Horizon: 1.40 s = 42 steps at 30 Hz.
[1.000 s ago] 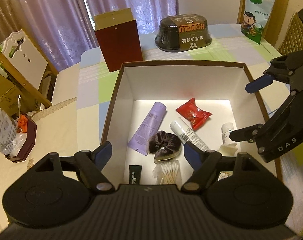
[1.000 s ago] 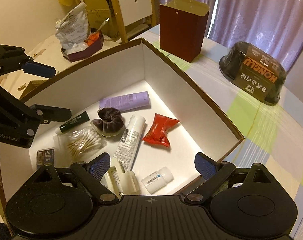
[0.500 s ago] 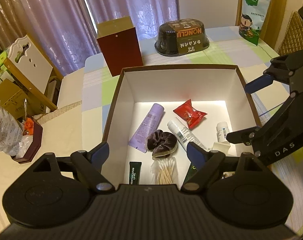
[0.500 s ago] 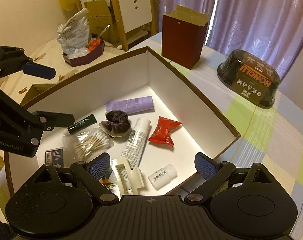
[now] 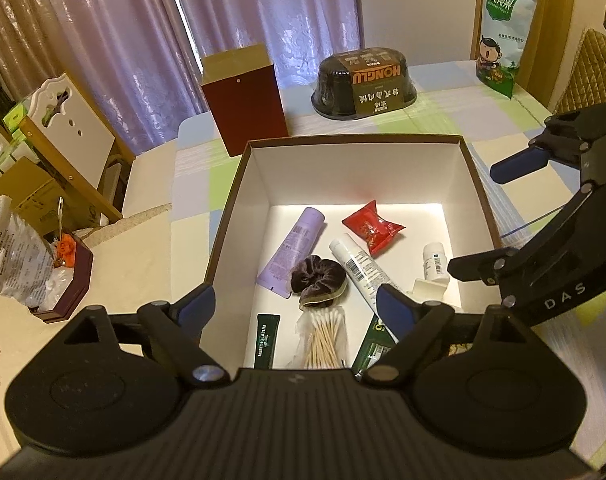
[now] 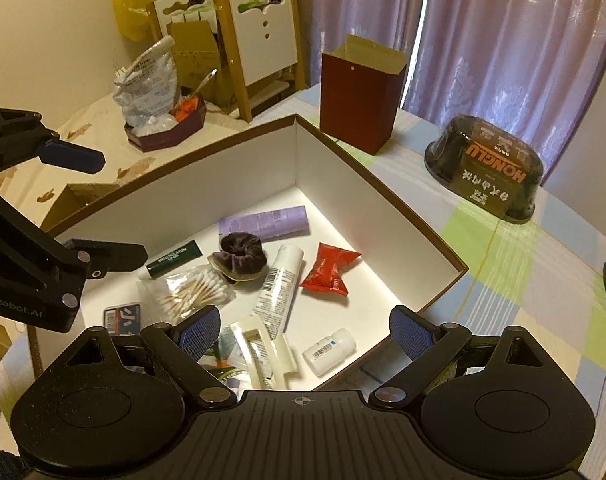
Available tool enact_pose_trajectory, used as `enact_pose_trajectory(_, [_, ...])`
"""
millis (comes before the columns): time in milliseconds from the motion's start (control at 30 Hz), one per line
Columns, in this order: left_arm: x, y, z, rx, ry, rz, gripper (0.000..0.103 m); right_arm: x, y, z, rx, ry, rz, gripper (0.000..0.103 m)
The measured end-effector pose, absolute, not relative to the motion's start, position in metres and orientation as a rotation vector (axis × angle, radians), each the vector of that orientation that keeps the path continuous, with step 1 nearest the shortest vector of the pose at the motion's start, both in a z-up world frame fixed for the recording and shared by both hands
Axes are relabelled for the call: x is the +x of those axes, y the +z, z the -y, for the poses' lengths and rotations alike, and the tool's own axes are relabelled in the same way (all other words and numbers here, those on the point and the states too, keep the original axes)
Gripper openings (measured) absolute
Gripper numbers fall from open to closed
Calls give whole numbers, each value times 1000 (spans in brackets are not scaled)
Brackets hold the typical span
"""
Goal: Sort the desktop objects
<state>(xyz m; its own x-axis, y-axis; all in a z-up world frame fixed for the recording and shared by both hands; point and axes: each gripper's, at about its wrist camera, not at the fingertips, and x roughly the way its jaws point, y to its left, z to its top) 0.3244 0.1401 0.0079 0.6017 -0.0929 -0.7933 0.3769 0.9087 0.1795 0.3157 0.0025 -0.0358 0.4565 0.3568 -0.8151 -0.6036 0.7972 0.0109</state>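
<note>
On the table, centre of both views: one open brown cardboard box with white inside walls, holding the task's small things.
Box contents, counted: one lilac plastic tube; one white plastic tube with a barcode; one red foil snack packet; one dark purple velvet scrunchie; one small white pill bottle; one dark green lip-gel tube; one clear bag of cotton swabs; one cream plastic clip; one small red-and-blue card pack, seen in the right wrist view only.
Outside the box: one dark red paper bag standing open, upper centre-left; one black domed food container with an orange label, upper centre; one green-and-white snack pouch, upper right.
Left gripper: above the box's near edge, pointing down into it; blue-padded fingers spread wide, nothing between them.
Right gripper: above the box's near right corner, angled inward; fingers likewise wide apart and empty; in the left wrist view it appears at the right edge.
Change from a second ago: both grippers have drawn back and up, so the box looks smaller and more table shows; contents lie as before.
</note>
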Motion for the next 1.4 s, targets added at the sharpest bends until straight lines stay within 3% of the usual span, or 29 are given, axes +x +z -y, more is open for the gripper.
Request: enact_pose_trajectory(1400, [222, 41, -140, 219, -121, -843, 92, 241, 2, 18, -225, 604, -889, 94])
